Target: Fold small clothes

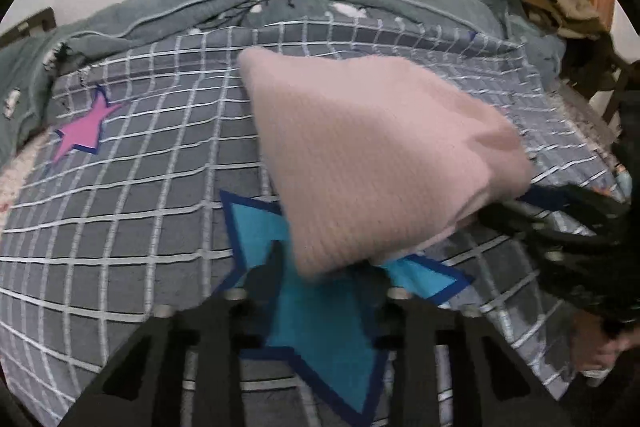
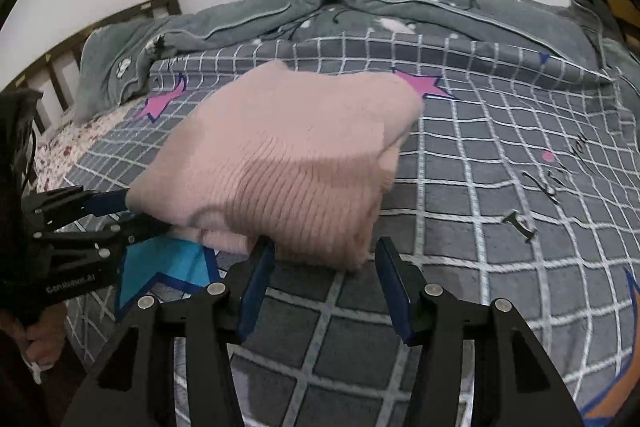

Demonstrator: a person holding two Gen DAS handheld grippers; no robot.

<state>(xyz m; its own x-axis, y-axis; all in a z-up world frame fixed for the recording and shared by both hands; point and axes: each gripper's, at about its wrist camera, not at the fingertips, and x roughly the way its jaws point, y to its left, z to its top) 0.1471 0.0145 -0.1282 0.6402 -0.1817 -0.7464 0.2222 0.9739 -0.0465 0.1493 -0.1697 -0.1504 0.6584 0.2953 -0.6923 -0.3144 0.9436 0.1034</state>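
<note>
Sweater (image 2: 280,163) is pink ribbed knit, already bundled into a thick, slightly lumpy fold, and it's lying on the checked bed cover (image 2: 480,187) with its near-left corner over the blue star (image 2: 168,263). Looks like we're in the final tidy-up or shift of the fold: the left tongs (image 2: 136,217) are pinched shut on that corner, while the right tongs (image 2: 324,245) gape open with the near hem just at their tips. Next I'd guess the right pair has to slide onto the hem and clamp all the layers so nothing flops open.
</note>
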